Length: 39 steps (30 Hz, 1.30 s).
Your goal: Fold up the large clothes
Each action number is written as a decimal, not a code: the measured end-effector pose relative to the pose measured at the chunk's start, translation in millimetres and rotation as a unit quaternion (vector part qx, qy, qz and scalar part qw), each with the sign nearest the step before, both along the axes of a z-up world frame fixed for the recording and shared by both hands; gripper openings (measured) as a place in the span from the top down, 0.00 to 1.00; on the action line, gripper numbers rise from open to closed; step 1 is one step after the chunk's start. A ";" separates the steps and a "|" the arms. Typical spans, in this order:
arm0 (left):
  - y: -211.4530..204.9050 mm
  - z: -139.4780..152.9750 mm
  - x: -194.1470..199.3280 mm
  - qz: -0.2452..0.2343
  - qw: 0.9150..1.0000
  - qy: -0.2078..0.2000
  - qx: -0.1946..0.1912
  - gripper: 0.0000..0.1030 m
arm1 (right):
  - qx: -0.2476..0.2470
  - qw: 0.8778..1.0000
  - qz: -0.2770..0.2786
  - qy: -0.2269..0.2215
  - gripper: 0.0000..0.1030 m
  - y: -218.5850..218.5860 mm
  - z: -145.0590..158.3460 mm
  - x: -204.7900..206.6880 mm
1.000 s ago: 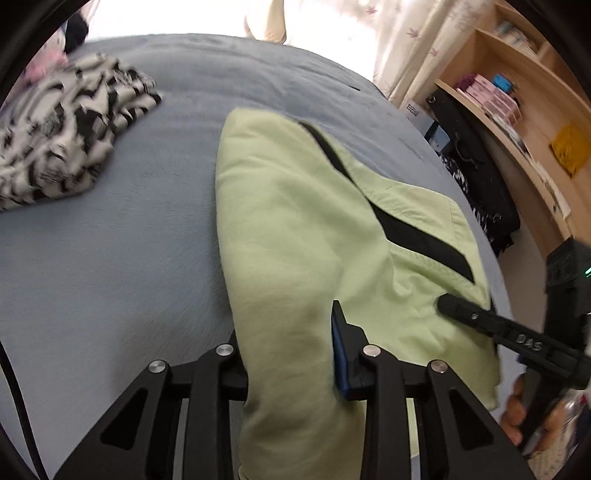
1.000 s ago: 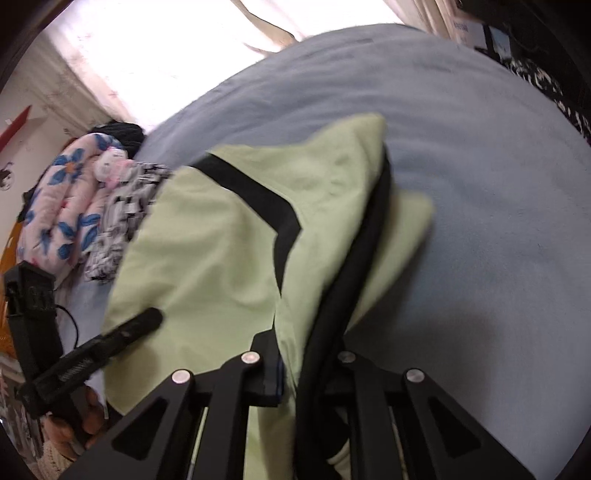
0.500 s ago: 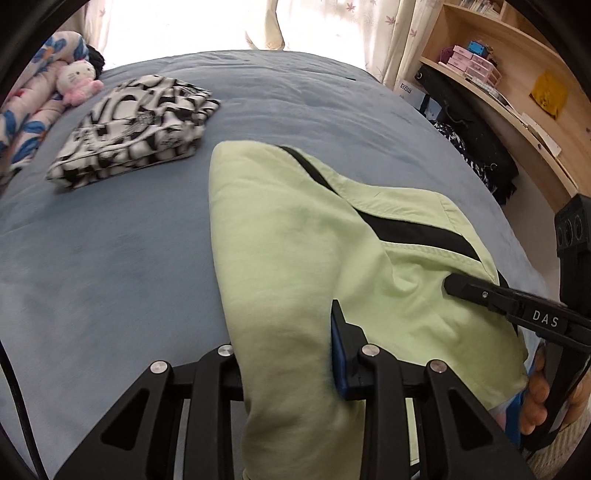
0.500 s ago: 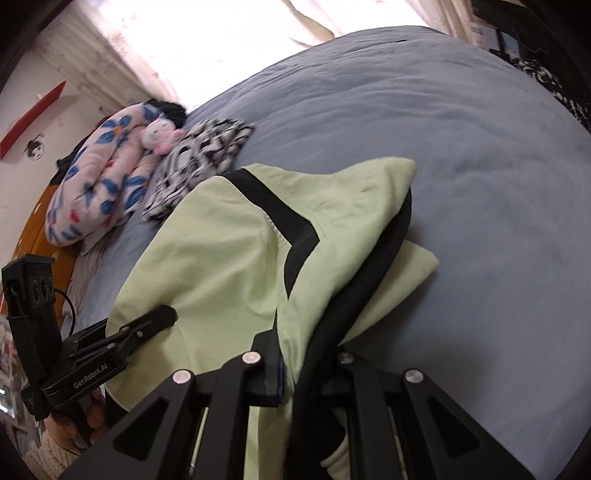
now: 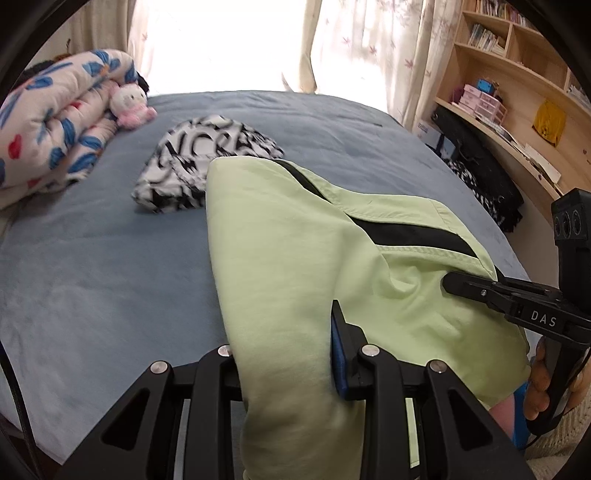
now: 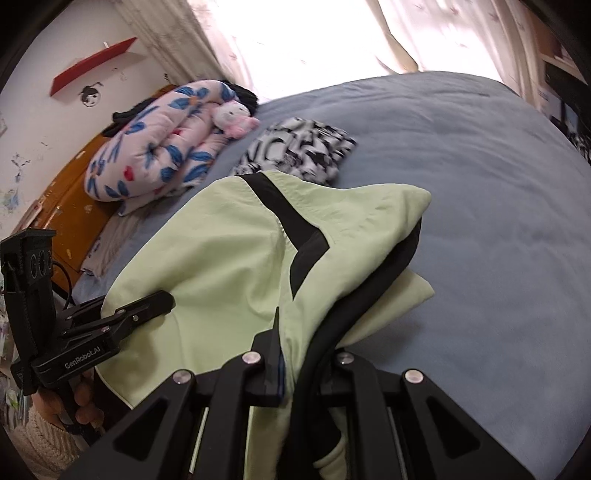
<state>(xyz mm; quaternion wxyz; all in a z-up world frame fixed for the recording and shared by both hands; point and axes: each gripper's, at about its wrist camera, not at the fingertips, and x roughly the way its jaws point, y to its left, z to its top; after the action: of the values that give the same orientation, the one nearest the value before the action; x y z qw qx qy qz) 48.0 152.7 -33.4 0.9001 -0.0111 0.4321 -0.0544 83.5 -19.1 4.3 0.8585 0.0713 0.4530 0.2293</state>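
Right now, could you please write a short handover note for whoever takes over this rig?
Left gripper: fingers shut on the light green garment.
Right gripper: fingers shut on the same garment's black-lined edge.
The garment is folded over and held above the blue bed.
A black-and-white garment lies folded behind it.
Left: lay the green piece down, finish its fold.

The bottom of the green top (image 5: 295, 258) runs off the picture's lower edge in both views. The cloth hides the left pad of the left gripper (image 5: 288, 362). The green top covers one corner of the black-and-white cloth (image 5: 199, 162). The books (image 5: 484, 35) are too small to read
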 end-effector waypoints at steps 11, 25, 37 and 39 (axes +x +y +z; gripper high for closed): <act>72.3 28.8 83.9 0.020 0.999 -0.040 0.016 0.73 | -0.015 0.999 0.037 -0.034 0.91 80.9 21.9 105.1; 150.4 47.0 285.5 0.023 0.992 -0.118 0.029 0.73 | -0.023 0.992 0.013 -0.122 0.91 145.7 37.5 298.5; 228.9 -104.5 416.5 0.107 0.987 -0.049 0.109 0.08 | -0.120 0.991 -0.053 -0.031 0.62 176.3 -135.0 410.3; 240.5 -109.2 415.4 0.116 0.990 -0.044 0.074 0.05 | -0.103 0.992 -0.061 -0.034 0.53 166.1 -135.7 405.9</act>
<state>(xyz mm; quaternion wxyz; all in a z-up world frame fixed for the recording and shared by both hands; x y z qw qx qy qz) 463.4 393.2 -142.6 0.9169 0.0078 0.3905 0.0819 489.4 147.1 -131.4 0.8888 0.0019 0.4392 0.1307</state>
